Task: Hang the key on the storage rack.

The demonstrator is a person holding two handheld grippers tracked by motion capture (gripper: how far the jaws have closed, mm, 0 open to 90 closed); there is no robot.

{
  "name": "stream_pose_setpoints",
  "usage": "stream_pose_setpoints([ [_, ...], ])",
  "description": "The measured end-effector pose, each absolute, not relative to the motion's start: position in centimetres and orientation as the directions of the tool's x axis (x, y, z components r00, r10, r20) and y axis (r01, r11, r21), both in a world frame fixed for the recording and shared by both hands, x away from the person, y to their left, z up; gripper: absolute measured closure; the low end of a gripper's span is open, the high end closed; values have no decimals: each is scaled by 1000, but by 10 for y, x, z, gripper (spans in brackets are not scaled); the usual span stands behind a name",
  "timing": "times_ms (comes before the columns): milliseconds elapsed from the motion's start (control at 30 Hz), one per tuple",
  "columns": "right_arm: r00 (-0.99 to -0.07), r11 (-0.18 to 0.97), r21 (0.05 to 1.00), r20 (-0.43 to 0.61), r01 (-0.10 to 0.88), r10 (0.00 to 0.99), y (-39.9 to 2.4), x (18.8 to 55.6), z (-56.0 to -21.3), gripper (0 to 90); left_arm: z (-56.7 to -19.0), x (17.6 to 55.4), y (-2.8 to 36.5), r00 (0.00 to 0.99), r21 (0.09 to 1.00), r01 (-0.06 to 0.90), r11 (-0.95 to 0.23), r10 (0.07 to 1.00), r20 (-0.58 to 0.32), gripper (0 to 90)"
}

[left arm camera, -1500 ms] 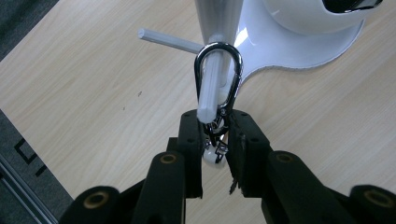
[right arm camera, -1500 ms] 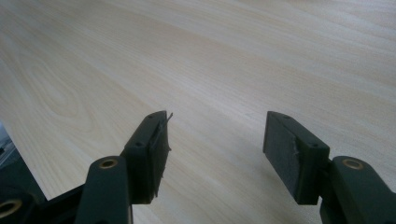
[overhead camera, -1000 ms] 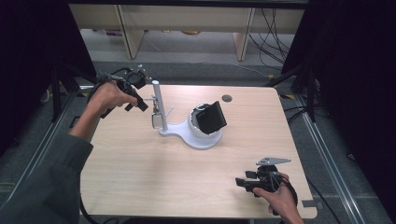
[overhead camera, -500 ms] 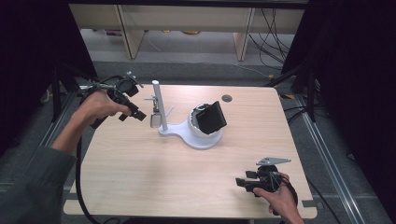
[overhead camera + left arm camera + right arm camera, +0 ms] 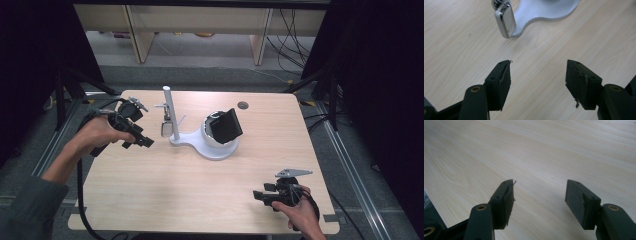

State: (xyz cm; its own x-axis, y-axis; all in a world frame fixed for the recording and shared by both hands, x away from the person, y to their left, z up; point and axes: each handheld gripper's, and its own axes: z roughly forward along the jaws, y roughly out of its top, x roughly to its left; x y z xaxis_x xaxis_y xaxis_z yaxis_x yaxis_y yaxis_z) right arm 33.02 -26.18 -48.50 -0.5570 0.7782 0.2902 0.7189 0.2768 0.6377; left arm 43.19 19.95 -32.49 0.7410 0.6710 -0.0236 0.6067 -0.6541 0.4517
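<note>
— So, where's the silver tag (image 5: 504,19)?
— Hanging on the white stand (image 5: 197,137), just beyond the left gripper (image 5: 141,141), whose jaws have just been opening, empty.
— And the right gripper (image 5: 260,195)?
— Open too, empty, near the worktop (image 5: 165,185) edge.

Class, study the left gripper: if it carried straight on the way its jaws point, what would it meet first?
Probably the small shiny metal tag hanging beside the white stand base; the open left gripper holds nothing, though depth is uncertain.

Left hand-held gripper (image 5: 142,142) just opening, empty, jaws wide; right hand-held gripper (image 5: 258,195) likewise agape, low.
</note>
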Motion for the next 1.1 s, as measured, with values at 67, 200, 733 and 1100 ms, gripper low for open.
stream_pose_setpoints([
  [67,-558,277,638,291,718,777,-262,330,-485,407,-329,426,199,749,451,599,-661,663,-23,360],
  [200,-556,277,637,290,720,779,-260,330,-485,407,-338,416,197,761,456,587,-669,648,-30,354],
  [733,-560,276,641,293,716,775,-258,328,-484,401,-385,374,202,791,513,554,-656,606,-79,307],
  [1100,-568,281,649,283,707,773,-257,324,-485,332,-432,331,181,809,568,484,-665,588,0,269],
])
